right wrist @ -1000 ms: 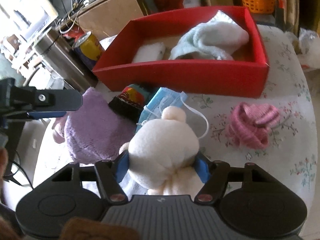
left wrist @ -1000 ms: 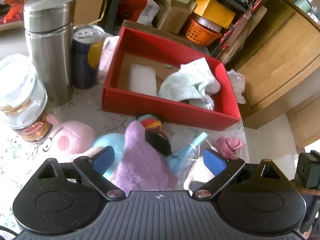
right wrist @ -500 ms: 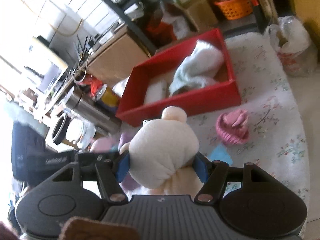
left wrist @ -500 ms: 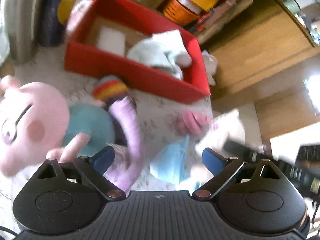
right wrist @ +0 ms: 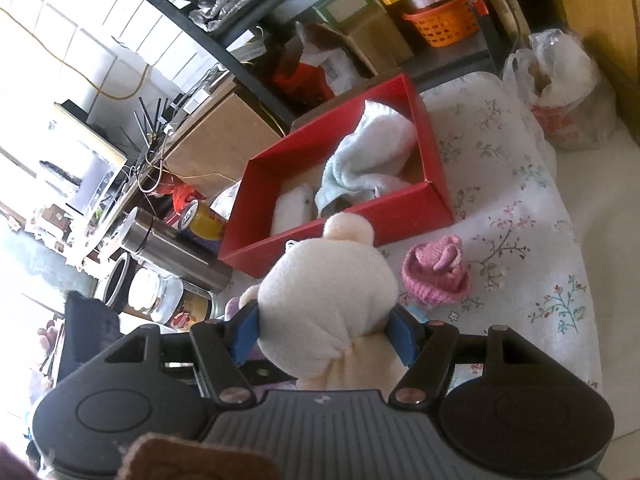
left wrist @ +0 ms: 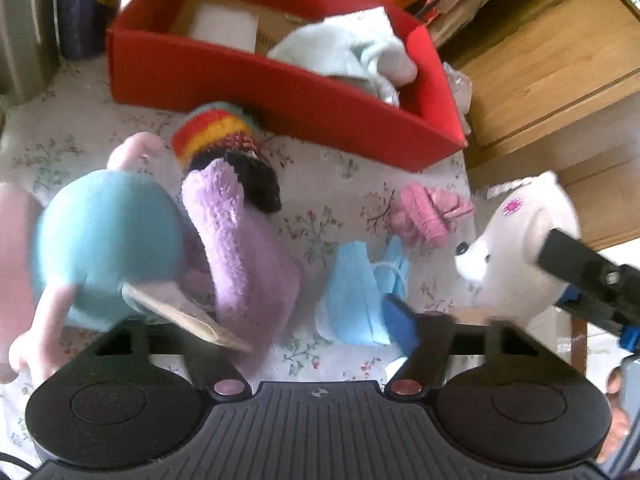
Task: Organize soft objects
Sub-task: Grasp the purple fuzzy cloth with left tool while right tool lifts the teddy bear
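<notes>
My right gripper is shut on a cream plush bear and holds it above the table, in front of the red box. The bear shows at the right of the left wrist view. The box holds a pale blue towel and a white sponge. My left gripper is open over a purple sock; its left fingertip is hidden behind the sock. A pink pig plush in a teal dress, a striped knit sock, a blue face mask and a pink knit piece lie on the floral cloth.
A steel flask, a drink can and a glass jar stand left of the box. A wooden cabinet is at the right, past the table edge. Shelves with an orange basket are behind. A plastic bag sits beyond the table.
My right gripper has lifted the bear up off the table and back. My left gripper has swung left and down over the purple sock and pig plush.
</notes>
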Demonstrator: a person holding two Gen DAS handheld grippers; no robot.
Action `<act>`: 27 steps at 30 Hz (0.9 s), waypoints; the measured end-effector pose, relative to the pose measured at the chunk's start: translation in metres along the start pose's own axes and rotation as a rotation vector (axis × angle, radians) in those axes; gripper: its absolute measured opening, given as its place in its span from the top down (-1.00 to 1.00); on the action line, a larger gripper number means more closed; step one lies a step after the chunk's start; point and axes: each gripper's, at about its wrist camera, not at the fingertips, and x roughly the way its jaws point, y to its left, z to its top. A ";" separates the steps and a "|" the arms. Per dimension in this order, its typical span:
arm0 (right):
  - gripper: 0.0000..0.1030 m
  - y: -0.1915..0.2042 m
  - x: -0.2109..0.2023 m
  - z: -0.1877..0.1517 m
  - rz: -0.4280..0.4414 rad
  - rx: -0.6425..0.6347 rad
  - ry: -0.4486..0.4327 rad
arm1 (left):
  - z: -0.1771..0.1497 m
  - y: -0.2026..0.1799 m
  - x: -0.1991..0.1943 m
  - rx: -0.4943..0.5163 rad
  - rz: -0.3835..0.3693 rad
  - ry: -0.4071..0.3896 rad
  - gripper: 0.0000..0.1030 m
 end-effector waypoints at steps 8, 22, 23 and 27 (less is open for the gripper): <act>0.25 0.003 0.003 -0.001 -0.010 -0.026 0.001 | -0.003 0.001 -0.007 0.033 0.083 -0.041 0.49; 0.25 0.003 0.011 0.000 -0.024 -0.015 0.008 | -0.001 -0.004 -0.039 0.020 -0.001 -0.130 0.89; 0.25 0.003 0.009 0.000 -0.019 -0.012 0.003 | 0.000 -0.003 -0.044 0.013 -0.008 -0.142 0.89; 0.25 0.002 0.007 0.003 -0.014 0.000 -0.011 | 0.004 0.002 -0.070 -0.024 -0.054 -0.215 0.89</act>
